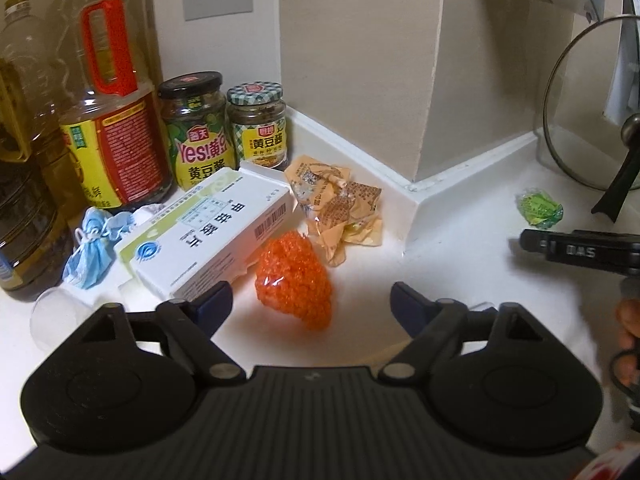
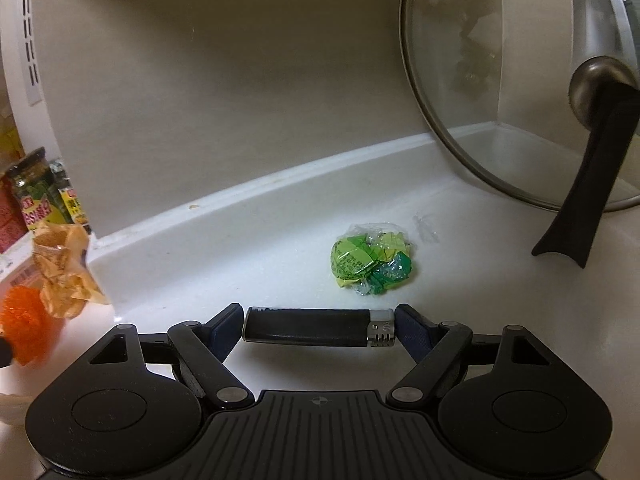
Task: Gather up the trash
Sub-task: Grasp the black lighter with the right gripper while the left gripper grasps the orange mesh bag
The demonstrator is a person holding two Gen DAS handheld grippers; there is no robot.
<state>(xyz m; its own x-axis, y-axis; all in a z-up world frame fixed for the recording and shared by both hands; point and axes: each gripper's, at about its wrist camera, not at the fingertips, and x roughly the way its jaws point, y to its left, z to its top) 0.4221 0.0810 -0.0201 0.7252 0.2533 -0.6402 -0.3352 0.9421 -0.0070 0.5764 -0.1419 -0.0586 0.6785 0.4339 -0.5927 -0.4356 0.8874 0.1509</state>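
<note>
My left gripper (image 1: 310,300) is open and low over the white counter (image 1: 460,280). An orange mesh wad (image 1: 294,280) lies between and just ahead of its fingertips, untouched. Behind the wad are a crumpled yellow wrapper (image 1: 340,208), a white medicine box (image 1: 208,236) and a crumpled blue face mask (image 1: 94,244). My right gripper (image 2: 319,326) is shut on a black lighter (image 2: 312,326) with a metal end, held lengthwise with a pad on each end. A crumpled green wrapper (image 2: 370,262) lies just beyond the lighter.
Two oil bottles (image 1: 108,120) and two sauce jars (image 1: 196,132) stand at the back left. A glass pan lid (image 2: 500,100) with a black handle leans on the wall at right. A wall corner (image 1: 416,196) juts out between the two piles. A clear cup (image 1: 60,312) lies at left.
</note>
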